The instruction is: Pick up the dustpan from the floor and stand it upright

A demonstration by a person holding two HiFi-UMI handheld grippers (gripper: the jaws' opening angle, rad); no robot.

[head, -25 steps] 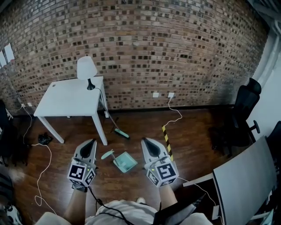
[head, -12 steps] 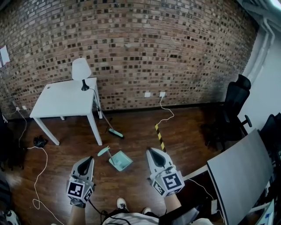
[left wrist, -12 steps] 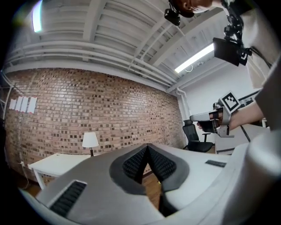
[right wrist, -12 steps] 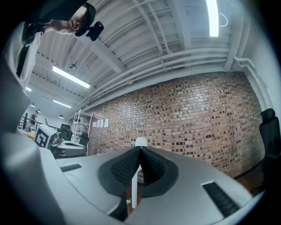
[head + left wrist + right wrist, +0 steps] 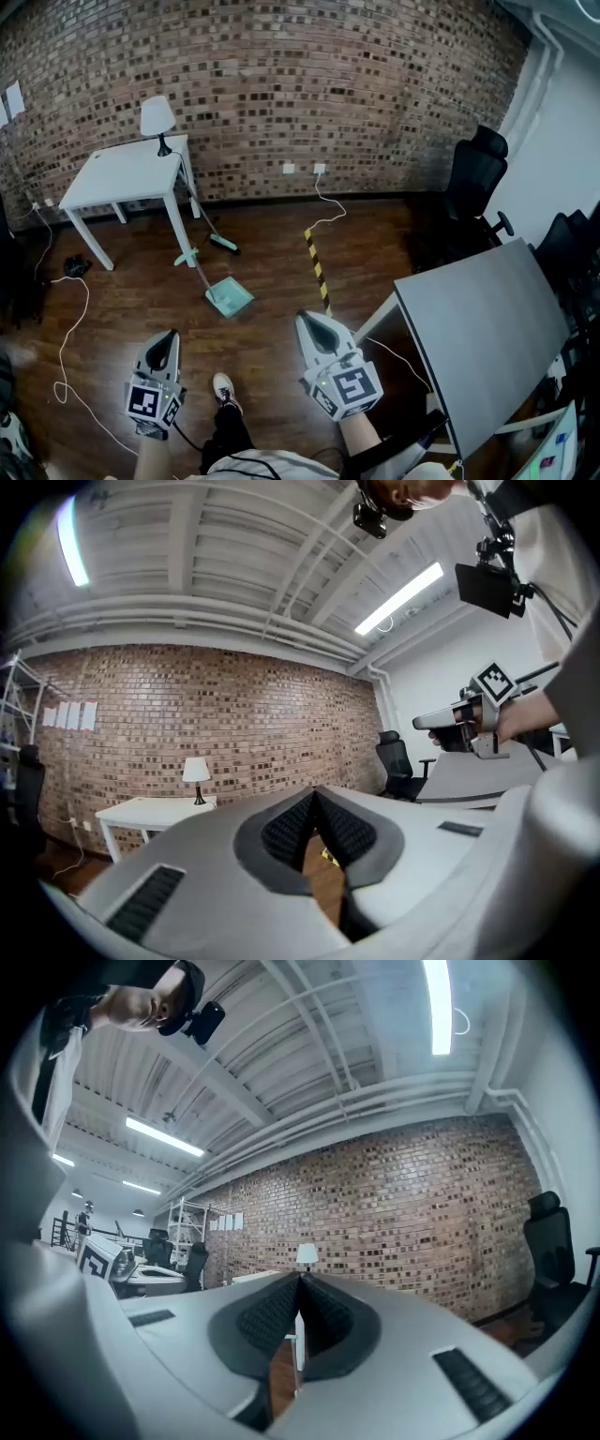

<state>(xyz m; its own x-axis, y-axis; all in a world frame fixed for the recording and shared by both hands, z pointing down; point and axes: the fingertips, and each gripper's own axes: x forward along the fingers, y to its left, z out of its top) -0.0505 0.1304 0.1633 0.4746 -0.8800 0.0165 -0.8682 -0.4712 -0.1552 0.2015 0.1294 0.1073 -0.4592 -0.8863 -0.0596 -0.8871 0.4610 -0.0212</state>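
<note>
Both pairs of jaws are pressed together on nothing. The left gripper [image 5: 170,334] and right gripper [image 5: 306,317] are well apart from the dustpan [image 5: 230,298]. It lies flat on the floor [image 5: 281,272], at 1 o'clock from the left gripper and 11 o'clock from the right. It is mint green, a shallow scoop whose thin handle runs to 11 o'clock, toward the table [image 5: 122,173].

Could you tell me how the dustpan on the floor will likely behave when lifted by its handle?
The dustpan looks like thin plastic, probably light and stiff. Its pan sits at one end of a slim handle, so it would likely swing pan-down. Upright on that small pan, it may tip.
</note>
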